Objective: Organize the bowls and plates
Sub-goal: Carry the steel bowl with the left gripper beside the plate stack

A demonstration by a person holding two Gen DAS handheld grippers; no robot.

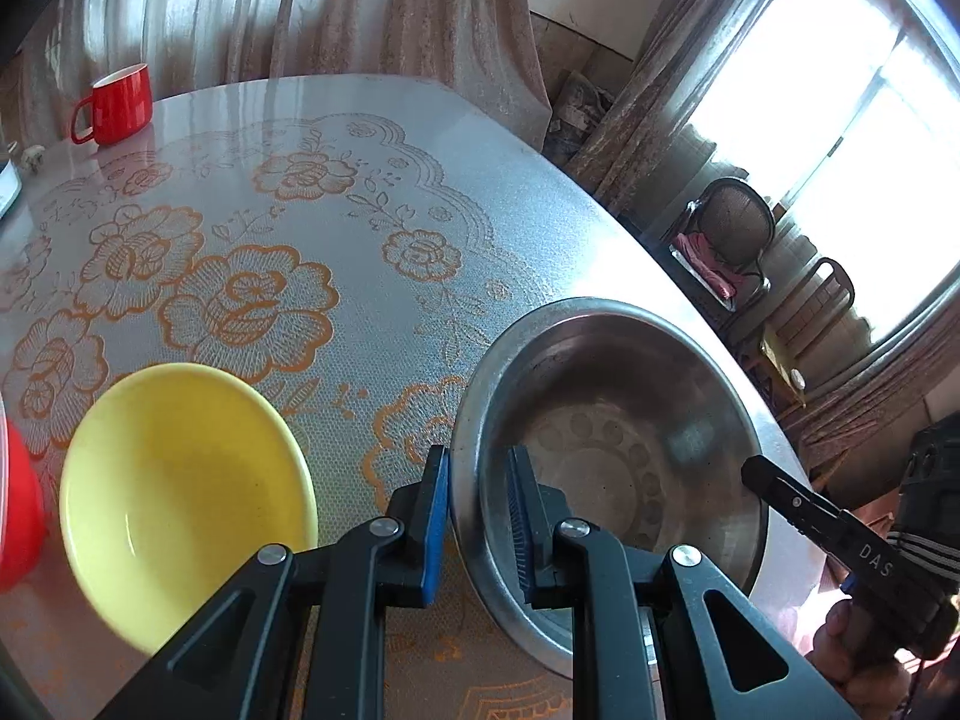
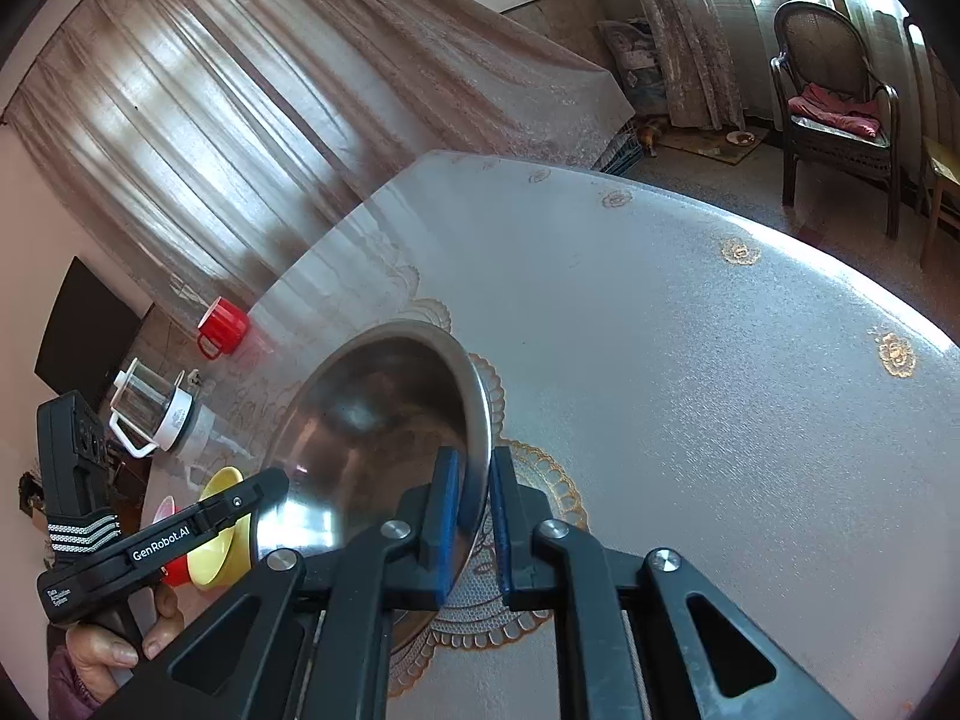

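- The left tool [image 1: 478,531] pinches the rim of the big metal bowl [image 1: 606,444] on one side. One blue pad is outside the rim and one is inside.
- The right tool [image 2: 474,519] pinches the rim on the other side in the same way.
- The metal bowl sits near the edge of the bench [image 1: 360,276]. In the right view it looks tipped up a bit, but I cannot tell if it is off the bench.
- The yellow bowl [image 1: 186,498] rests on the bench just beside the metal bowl. A red bowl [image 1: 18,516] peeks in at the far left edge.
- What could go wrong: the rim is thin and shiny, so it could slip out of the pads if one tool pulls harder than the other.
- If the two hands do not go up together, the bowl could tilt and slide away.
- The edge of the bench is close, so a dropped bowl could fall to the floor.
- A wide swing could bump the yellow bowl.
- The bench has a shiny cover with orange flower shapes on it. It looks smooth, so bowls could slide on it.
- A red mug [image 1: 117,105] stands far back, and a clear jug [image 2: 150,408] stands off to the side.
- The room has long curtains [image 1: 360,6], a bright window [image 1: 840,138] and a dark chair [image 2: 837,102] with a pink cloth on the seat.
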